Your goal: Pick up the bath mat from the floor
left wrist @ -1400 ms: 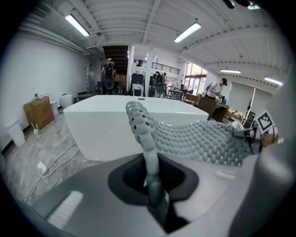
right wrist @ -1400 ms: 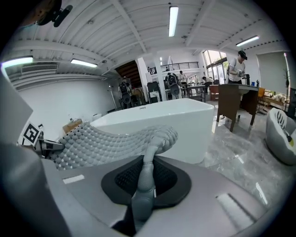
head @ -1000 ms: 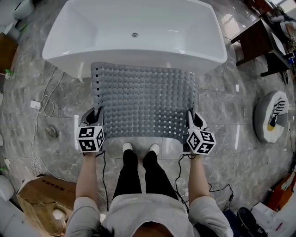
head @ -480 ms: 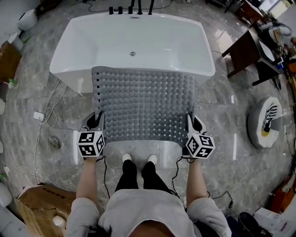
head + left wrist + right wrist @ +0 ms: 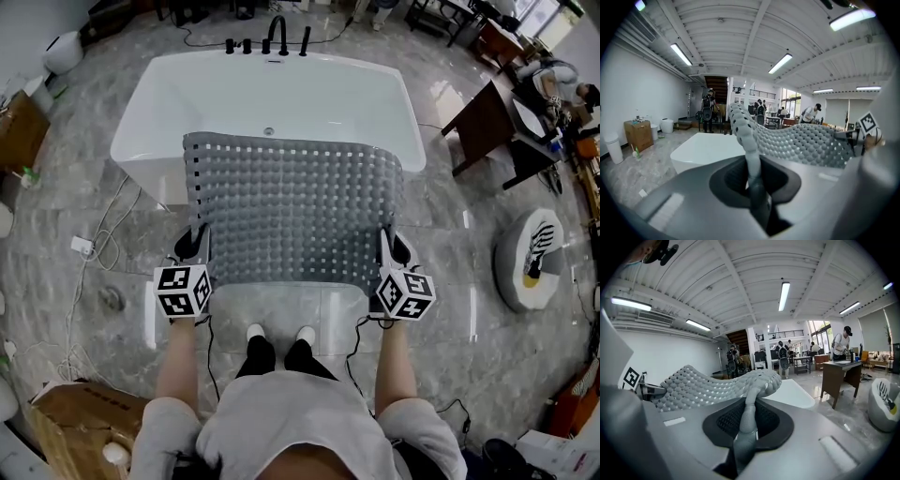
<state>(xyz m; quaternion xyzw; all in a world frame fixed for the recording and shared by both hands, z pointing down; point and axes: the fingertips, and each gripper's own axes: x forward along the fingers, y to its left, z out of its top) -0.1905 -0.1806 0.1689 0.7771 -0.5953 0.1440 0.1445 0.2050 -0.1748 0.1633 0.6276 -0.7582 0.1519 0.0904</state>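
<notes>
Raised since 1 s ago: bath mat, its far edge now overlapping the bathtub basin beside the drain. Print on the cardboard box is too small to read. Left gripper is clamped on the mat's near-left corner, right gripper on its near-right corner. Mat is spread between the 2, off the floor. Black faucet stands on the tub's far rim.

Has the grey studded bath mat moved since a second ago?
Yes. The grey studded bath mat rose: its far edge now reaches the drain of the white bathtub, before only its near rim.
</notes>
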